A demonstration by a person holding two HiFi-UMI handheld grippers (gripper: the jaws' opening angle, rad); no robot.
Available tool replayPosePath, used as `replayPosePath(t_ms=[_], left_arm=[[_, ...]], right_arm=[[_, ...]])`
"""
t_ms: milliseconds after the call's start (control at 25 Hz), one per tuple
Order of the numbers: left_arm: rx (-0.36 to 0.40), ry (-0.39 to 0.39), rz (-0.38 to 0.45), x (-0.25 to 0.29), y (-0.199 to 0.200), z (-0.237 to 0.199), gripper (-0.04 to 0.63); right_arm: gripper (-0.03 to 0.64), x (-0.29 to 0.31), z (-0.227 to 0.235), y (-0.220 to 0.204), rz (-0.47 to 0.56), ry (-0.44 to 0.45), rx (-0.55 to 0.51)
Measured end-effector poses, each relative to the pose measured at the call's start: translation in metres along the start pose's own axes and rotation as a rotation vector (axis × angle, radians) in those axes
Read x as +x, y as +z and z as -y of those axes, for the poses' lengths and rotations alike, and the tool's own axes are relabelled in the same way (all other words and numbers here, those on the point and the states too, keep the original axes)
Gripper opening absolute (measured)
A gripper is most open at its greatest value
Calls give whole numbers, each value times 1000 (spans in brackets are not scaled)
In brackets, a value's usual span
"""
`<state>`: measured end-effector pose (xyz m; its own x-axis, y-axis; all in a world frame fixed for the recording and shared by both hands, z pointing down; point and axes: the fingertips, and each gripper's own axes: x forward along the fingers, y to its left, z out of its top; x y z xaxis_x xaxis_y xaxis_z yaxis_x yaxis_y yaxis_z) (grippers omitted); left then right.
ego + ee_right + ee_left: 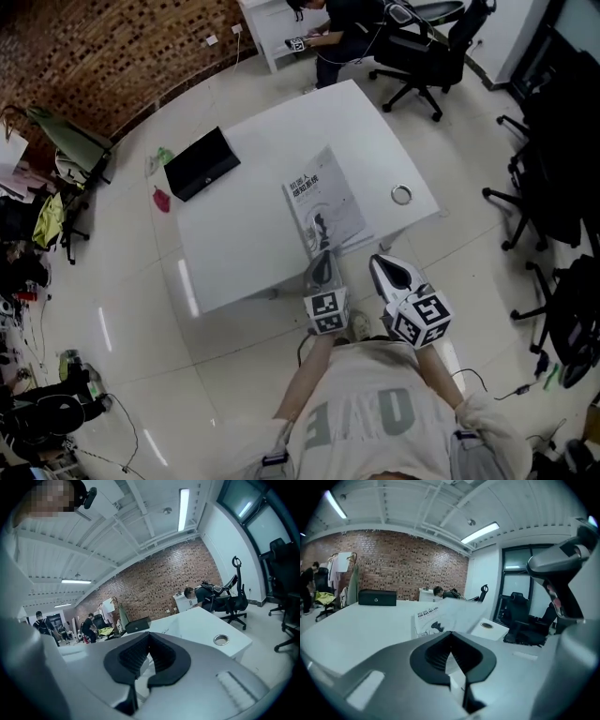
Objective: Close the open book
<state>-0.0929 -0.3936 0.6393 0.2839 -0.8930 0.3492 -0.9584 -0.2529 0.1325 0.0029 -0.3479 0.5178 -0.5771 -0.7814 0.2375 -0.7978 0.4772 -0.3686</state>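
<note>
Head view: book [323, 202] sits dead ahead of left hand-held gripper [322, 265], long axis running away across bench [234, 248]; right hand-held gripper [382, 269] further off. Both closed, empty.

Paper book [323, 211], smooth white table [244, 239], matt black box [202, 164], rough brick wall [141, 47]

We could not read the print on the book [324, 208] cover, which was too small. Its near edge lay hidden behind the left gripper [322, 261]. The seated person [339, 33] at the far desk was cut off by the head view's top edge. The clutter [37, 225] at the left edge was too small to make out.
</note>
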Motion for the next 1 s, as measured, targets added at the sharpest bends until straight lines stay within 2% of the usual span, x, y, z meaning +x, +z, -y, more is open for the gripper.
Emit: replayPosePath(t_ms=[200, 400, 520, 760, 920, 1000], left_arm=[[-8, -21, 4, 5, -5, 19, 0], [-34, -17, 56, -1, 13, 22, 0], [-43, 4, 137, -12, 43, 12, 0], [-28, 79, 372, -65, 134, -25, 6], [-57, 151, 435, -103, 171, -61, 8], [-42, 203, 462, -123, 181, -80, 8]], right_arm=[[5, -18, 25, 2, 23, -46, 24], [5, -21, 26, 0, 24, -33, 31], [5, -13, 20, 0, 20, -6, 28], [5, 12, 4, 20, 53, 89, 2], [5, 33, -10, 49, 124, 124, 0], [5, 41, -17, 57, 144, 126, 5]])
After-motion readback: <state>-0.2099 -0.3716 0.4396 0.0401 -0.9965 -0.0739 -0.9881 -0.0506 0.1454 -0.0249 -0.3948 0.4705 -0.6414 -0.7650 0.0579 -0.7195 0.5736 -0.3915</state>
